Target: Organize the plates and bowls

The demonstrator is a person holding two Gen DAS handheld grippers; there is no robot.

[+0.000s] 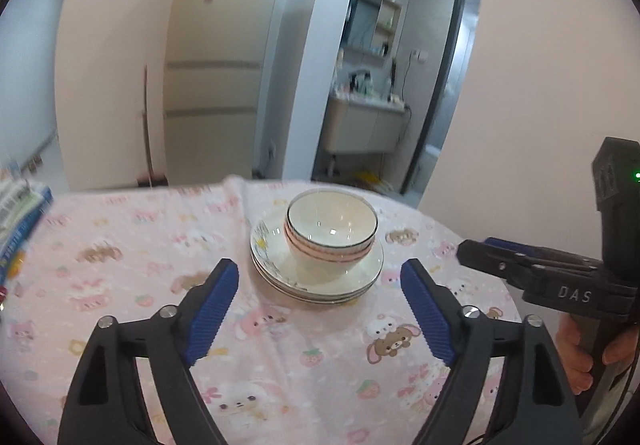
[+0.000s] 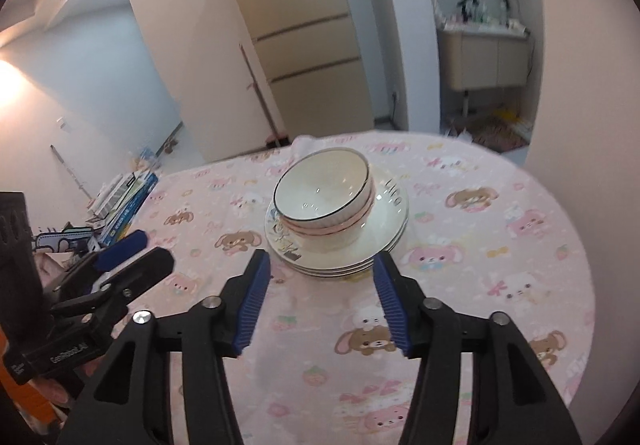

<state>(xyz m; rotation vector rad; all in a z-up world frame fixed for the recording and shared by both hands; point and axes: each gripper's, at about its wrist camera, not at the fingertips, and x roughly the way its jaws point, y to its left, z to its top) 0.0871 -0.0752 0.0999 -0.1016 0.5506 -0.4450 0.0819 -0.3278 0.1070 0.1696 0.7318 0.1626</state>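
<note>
White bowls (image 1: 331,229) sat nested on stacked plates (image 1: 320,277); both grippers, left (image 1: 320,309) and right (image 2: 322,297), gaped empty (clear of the rims), best withdrawn gently.

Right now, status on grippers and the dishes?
Left gripper open, empty. Right gripper open, empty. Bowls nested on the plates, mid-table, nothing touching them. Nothing between grippers and stack.

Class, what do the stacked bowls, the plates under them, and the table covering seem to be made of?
Bowls: likely glazed ceramic, glossy with light glints and dark rims.
Plates: likely the same, shiny with printed patterns.
Tablecloth: printed fabric, matte and creased.
</note>
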